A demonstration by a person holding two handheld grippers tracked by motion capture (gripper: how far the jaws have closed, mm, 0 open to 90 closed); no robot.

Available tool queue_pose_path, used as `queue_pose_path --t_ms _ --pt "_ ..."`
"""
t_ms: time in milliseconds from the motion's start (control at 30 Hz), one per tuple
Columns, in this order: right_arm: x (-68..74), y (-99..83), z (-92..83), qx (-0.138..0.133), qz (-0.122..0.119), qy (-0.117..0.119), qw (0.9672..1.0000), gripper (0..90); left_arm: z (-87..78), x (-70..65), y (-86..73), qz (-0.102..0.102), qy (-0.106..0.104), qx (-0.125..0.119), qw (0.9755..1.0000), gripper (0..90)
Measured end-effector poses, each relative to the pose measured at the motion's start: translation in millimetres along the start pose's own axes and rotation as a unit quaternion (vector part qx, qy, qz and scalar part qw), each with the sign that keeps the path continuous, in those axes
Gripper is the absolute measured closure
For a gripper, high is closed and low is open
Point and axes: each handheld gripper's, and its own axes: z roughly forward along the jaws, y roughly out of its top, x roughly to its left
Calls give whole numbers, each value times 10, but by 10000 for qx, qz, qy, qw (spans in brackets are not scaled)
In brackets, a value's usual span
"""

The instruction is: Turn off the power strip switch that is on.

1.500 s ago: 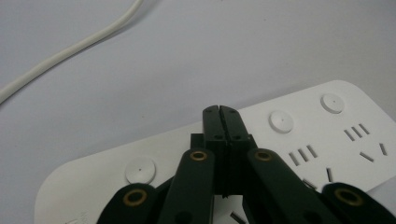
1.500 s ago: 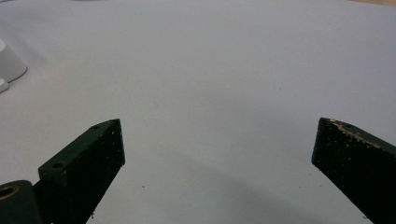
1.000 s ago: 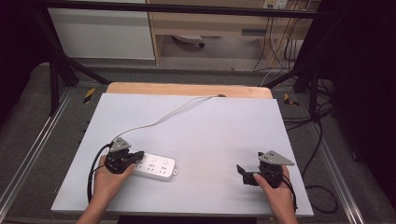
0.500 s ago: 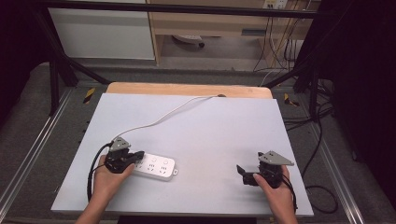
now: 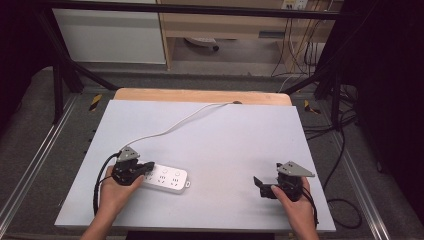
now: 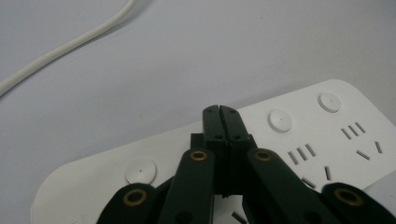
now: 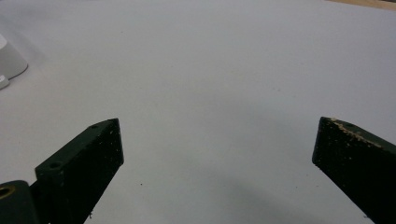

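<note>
Left gripper (image 5: pixel 145 167), jaws pressed together with nothing between them, tips over the near-left end of the white plastic power strip (image 5: pixel 167 178), which lies flat on the pale grey table top (image 5: pixel 225 145), its white cord (image 5: pixel 170 127) running to the far edge. Judged step: pressing or pinning the strip; the next move calls for small, vertical pressure on a round button (image 6: pixel 280 120). Right gripper (image 5: pixel 260 184), jaws spread wide and empty, rests well apart on bare surface. Nothing obstructs either tool.
</note>
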Motion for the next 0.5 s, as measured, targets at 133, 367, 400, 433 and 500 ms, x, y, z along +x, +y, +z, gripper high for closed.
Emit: queue_pose_path --t_ms 133,367,400,433,500 --pt "1 1 -10 -12 -8 -1 10000 24 -1 -8 6 58 55 15 10000 900" --pt "3 1 -10 -21 -8 -2 10000 24 3 -22 8 79 76 26 9999 900" --pt "4 1 -10 -15 -9 3 10000 24 2 -21 6 71 75 27 9999 900" --pt "5 0 -9 -16 -8 -1 10000 24 2 -20 5 71 71 25 9999 900" --pt "5 1 -11 -19 -8 -5 10000 24 1 -19 4 80 65 27 9999 900"
